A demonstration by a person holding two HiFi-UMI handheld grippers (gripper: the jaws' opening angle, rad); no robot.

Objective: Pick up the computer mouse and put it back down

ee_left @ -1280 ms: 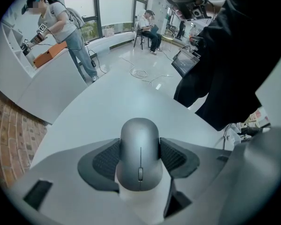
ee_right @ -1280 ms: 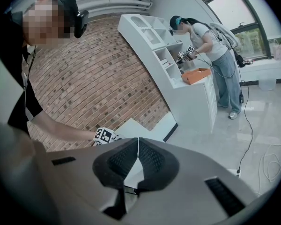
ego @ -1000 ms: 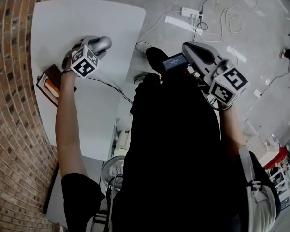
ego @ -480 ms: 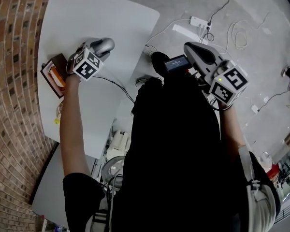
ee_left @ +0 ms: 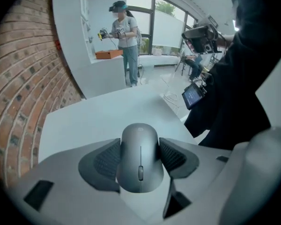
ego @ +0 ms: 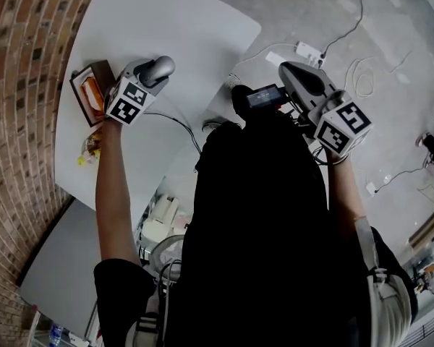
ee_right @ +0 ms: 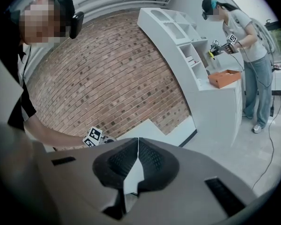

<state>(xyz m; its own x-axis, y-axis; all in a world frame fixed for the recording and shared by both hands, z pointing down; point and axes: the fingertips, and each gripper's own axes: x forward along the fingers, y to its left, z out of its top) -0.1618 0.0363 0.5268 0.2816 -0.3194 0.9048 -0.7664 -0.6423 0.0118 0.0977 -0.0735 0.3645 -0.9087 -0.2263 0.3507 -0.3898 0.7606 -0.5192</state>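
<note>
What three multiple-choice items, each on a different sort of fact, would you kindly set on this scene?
1. Where is the computer mouse?
A. Lying on the white table
B. Between the jaws of the left gripper
C. On the floor

2. What colour is the computer mouse?
A. Blue
B. Red
C. Grey

3. How do the jaws of the right gripper stand?
A. Together, with nothing between them
B. Closed on the computer mouse
C. Wide apart

Answers:
1. B: the left gripper view shows both pads pressed on the mouse's sides.
2. C: its shell is plain grey with a scroll wheel in the middle.
3. A: the right gripper view shows the two pads meeting along one line.
</note>
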